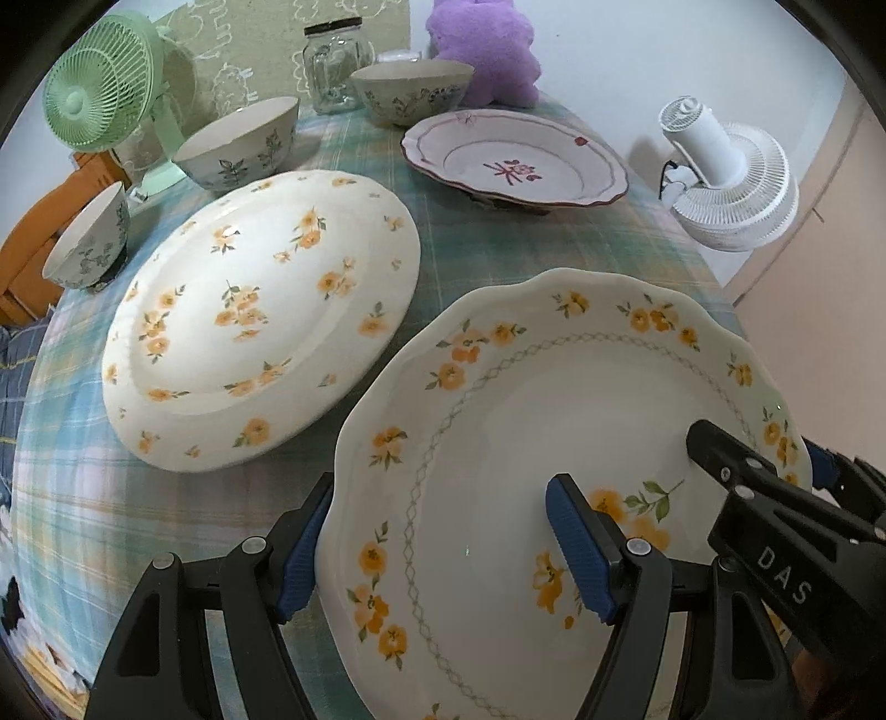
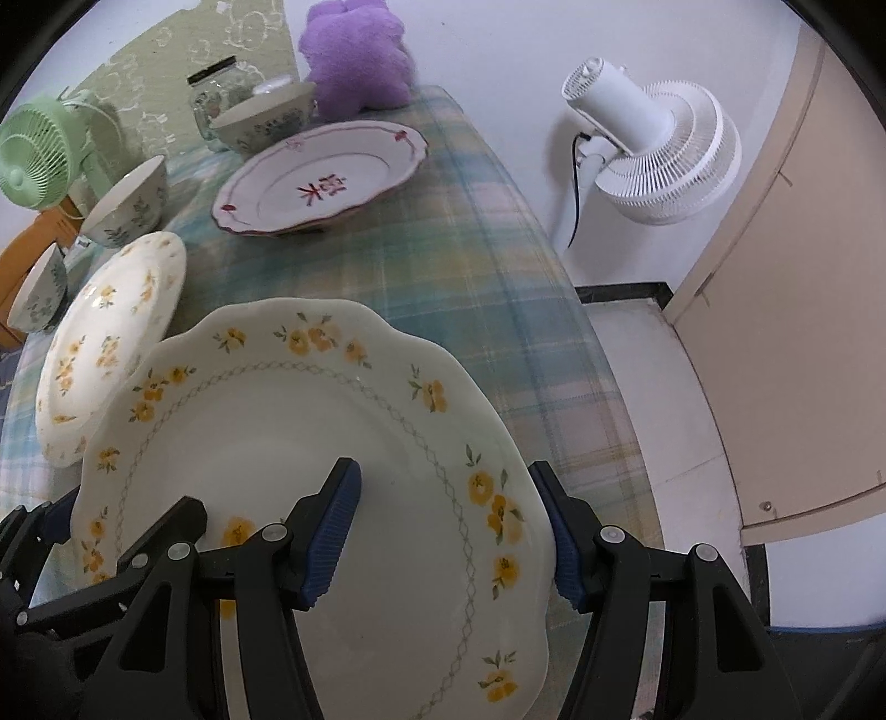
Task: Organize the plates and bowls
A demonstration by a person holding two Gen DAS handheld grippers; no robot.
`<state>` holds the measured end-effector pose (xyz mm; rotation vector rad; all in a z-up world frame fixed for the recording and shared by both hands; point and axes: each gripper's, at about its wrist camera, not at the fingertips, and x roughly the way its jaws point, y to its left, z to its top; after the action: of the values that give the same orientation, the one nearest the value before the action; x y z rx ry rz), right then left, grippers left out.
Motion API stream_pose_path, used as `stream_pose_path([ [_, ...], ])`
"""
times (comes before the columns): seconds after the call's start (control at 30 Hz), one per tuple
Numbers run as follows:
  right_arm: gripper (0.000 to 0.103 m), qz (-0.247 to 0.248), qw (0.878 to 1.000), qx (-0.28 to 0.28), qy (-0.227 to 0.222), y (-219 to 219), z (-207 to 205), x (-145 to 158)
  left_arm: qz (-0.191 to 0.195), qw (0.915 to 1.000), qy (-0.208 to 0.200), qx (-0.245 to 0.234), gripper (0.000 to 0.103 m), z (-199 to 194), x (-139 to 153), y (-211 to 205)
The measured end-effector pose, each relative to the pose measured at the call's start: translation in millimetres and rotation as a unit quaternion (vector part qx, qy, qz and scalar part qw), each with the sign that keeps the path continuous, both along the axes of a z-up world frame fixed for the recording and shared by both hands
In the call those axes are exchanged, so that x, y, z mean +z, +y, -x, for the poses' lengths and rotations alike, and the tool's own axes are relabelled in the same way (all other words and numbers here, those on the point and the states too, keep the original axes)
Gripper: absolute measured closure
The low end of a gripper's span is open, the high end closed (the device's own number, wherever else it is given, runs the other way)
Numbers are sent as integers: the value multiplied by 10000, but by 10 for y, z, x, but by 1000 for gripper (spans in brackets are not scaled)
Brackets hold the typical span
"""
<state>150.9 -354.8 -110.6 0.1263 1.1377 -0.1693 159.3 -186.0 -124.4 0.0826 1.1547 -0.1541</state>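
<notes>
A scalloped white plate with yellow flowers (image 1: 554,421) sits at the table's near edge; it also shows in the right wrist view (image 2: 310,443). My left gripper (image 1: 443,548) straddles its left rim, one finger outside, one over the plate, jaws wide. My right gripper (image 2: 448,531) straddles its right rim the same way. A large flowered plate (image 1: 260,321) lies to its left. A red-patterned plate (image 1: 515,158) sits further back. Three bowls stand behind: one at the left edge (image 1: 88,243), one beside the fan (image 1: 238,144), one by the jar (image 1: 412,88).
A green fan (image 1: 105,83), a glass jar (image 1: 332,66) and a purple plush (image 1: 487,50) stand at the table's back. A white fan (image 2: 659,144) stands on the floor to the right. The plaid cloth (image 1: 498,249) covers the table.
</notes>
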Motion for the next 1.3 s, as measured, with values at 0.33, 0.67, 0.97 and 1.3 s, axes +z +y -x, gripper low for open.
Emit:
stream_pose_path([
  [0.33,37,-115,9999,-75,41,-74,-125,-134,-11,9999,31,152,28,-109,-100,-34],
  [0.67,37,-234,9997,64,101,-108,-145,-132,-119,9998,90,149,25,-82,-49,-28],
  [0.97,27,-36,9997,172,-158,-65,-24,126,-130,9997,-69,204,14,0,181,103],
  [1.3,27,-230,9981,273,-496,128,98,479,-33,9988,-394,288,7,115,517,411],
])
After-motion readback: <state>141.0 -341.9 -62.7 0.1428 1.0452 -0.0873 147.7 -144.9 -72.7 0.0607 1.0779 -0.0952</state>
